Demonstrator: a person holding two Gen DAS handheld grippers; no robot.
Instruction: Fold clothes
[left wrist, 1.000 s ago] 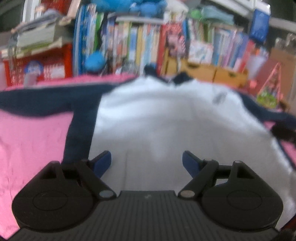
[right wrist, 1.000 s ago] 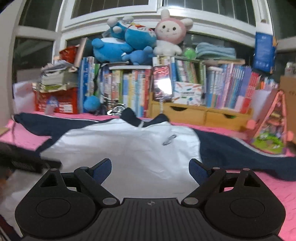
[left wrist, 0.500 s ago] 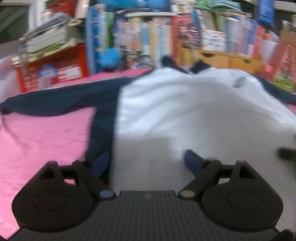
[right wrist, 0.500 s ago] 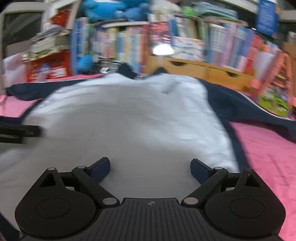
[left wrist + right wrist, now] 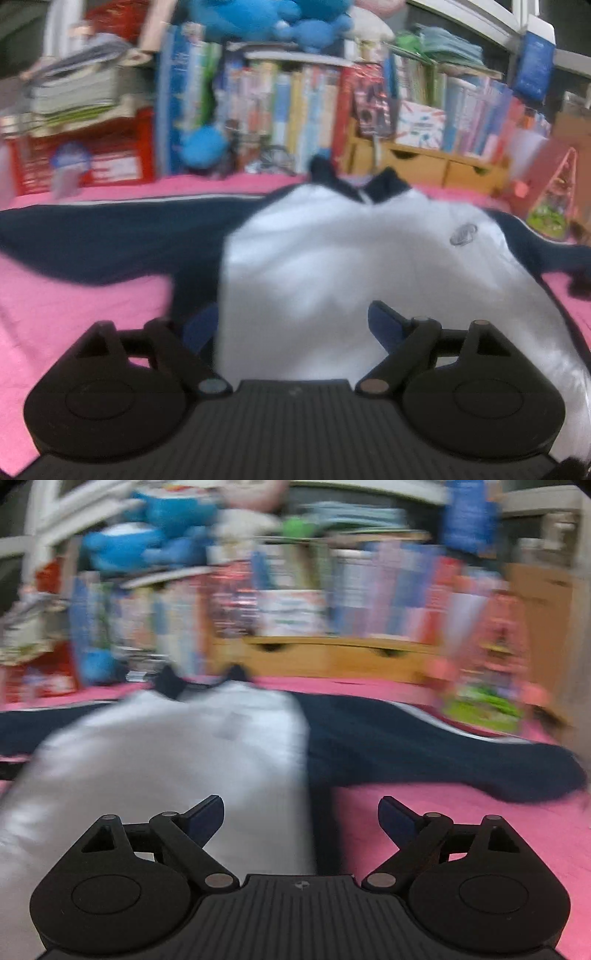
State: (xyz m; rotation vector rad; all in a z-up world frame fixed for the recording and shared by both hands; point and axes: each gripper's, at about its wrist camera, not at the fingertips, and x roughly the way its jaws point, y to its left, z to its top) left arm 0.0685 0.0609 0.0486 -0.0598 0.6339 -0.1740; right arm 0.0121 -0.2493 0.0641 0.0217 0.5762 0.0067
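Observation:
A white jacket (image 5: 351,266) with navy sleeves and collar lies spread flat on a pink cover (image 5: 74,314). My left gripper (image 5: 290,312) hovers low over its left side seam. Its jaws are closing but still stand wide apart, and nothing is pinched between them. The left navy sleeve (image 5: 110,243) stretches off to the left. In the blurred right wrist view, my right gripper (image 5: 300,800) is open over the right edge of the jacket (image 5: 166,757), straddling the white body and the navy side strip. The right sleeve (image 5: 424,746) runs off to the right.
Crowded bookshelves (image 5: 295,92) topped with blue plush toys (image 5: 266,18) line the far edge of the cover. Light wooden drawers (image 5: 332,657) stand behind the collar. A pink triangular toy (image 5: 554,199) sits at the far right.
My left gripper slid left to the jacket's left seam and rose a little. My right gripper swept right from the white middle to the right edge, and its view has blurred.

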